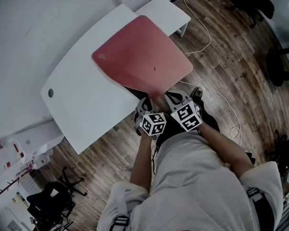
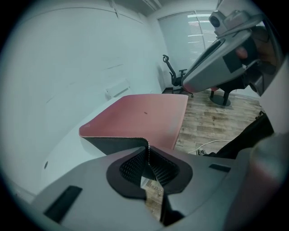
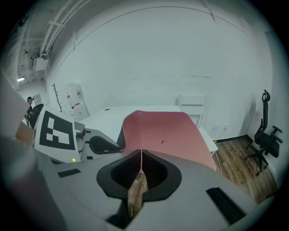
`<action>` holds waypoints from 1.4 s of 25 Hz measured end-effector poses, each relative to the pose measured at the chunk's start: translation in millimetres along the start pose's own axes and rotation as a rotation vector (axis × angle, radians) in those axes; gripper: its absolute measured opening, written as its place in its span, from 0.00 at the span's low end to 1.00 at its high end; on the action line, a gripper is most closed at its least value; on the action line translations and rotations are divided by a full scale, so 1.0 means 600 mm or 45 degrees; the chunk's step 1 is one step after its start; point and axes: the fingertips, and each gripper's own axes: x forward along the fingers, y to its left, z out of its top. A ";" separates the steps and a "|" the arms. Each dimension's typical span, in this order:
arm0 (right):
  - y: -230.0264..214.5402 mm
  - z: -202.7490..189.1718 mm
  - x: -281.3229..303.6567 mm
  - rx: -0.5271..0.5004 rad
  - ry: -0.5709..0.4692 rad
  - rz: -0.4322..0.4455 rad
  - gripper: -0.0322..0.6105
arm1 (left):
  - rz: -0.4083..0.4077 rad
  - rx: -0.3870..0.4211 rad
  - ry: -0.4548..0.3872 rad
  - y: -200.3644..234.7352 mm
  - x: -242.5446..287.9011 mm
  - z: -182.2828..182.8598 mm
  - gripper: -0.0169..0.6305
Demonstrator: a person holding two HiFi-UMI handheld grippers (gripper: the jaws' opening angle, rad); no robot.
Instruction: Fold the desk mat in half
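A pink desk mat (image 1: 142,52) with a black underside lies on the white table (image 1: 83,105), and its near edge hangs past the table's front. Close together at that edge, my left gripper (image 1: 146,107) and right gripper (image 1: 176,98) each pinch the mat. In the left gripper view the thin mat edge (image 2: 146,146) stands upright between the shut jaws of the left gripper (image 2: 148,158), with the dark underside (image 2: 115,144) curling up. In the right gripper view the right gripper (image 3: 142,163) is shut on the mat (image 3: 158,128), and the left gripper (image 3: 97,145) sits just to its left.
A small white side table (image 1: 168,13) adjoins the far end. White cables (image 1: 205,38) run over the wooden floor. An office chair (image 3: 266,135) stands to the right and a black chair (image 1: 50,204) at the lower left. The table has a round grommet (image 1: 51,92).
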 end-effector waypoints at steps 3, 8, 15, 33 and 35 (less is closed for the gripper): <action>-0.013 0.001 0.002 0.013 0.001 0.009 0.11 | -0.017 -0.040 0.008 -0.004 0.006 0.002 0.08; -0.031 0.004 0.002 0.042 -0.009 0.006 0.11 | -0.046 -0.028 0.022 -0.016 0.010 0.007 0.08; -0.046 0.006 0.000 0.040 -0.009 0.000 0.11 | -0.078 -0.001 0.039 -0.026 0.022 0.019 0.08; -0.092 -0.009 -0.022 0.063 -0.010 -0.043 0.11 | -0.135 0.046 0.045 -0.065 0.051 0.046 0.08; -0.096 -0.010 -0.022 0.067 -0.006 -0.042 0.11 | -0.144 0.052 0.053 -0.070 0.055 0.047 0.08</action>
